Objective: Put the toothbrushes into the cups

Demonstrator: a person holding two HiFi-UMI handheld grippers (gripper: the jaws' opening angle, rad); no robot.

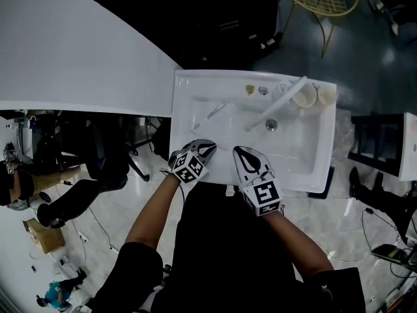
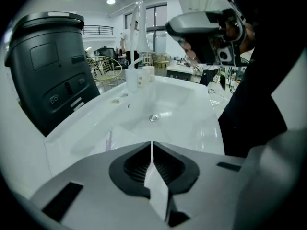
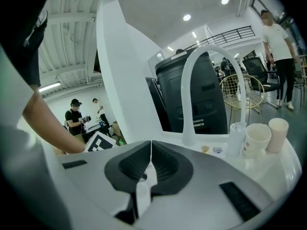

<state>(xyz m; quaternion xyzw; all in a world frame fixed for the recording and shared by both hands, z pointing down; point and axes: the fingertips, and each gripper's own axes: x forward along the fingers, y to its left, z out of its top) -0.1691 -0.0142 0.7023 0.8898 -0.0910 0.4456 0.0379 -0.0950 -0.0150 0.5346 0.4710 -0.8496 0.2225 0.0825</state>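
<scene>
Left gripper [image 2: 152,145]: the jaws are seen closed tip to tip with nothing between them; it is held over the near rim of the sink [image 1: 184,83], angled down into the basin.
Right gripper [image 3: 151,146]: the jaws are likewise pressed together and empty; it is held beside the left one at the near rim.
Toothbrush [image 1: 217,110]: it lies flat in the left part of the basin, beyond the left gripper and well apart from the cups.
Step in hand: judged to be the reach for the toothbrush, not yet gripped.
How it is best done: the left jaws should be opened before the tips are lowered. The handle should be taken across its middle, one pad on each side. Because it lies flat on slick porcelain, the tips should be brought right down to the surface. The faucet [image 3: 211,80] should be cleared on the way to the cups.
Cups [image 1: 304,95]: two pale cups stand upright side by side at the sink's back right corner, just beside the faucet.
Contents: nothing is seen in either cup, though they appear small; a clearer vessel beside them may be a third.
</scene>
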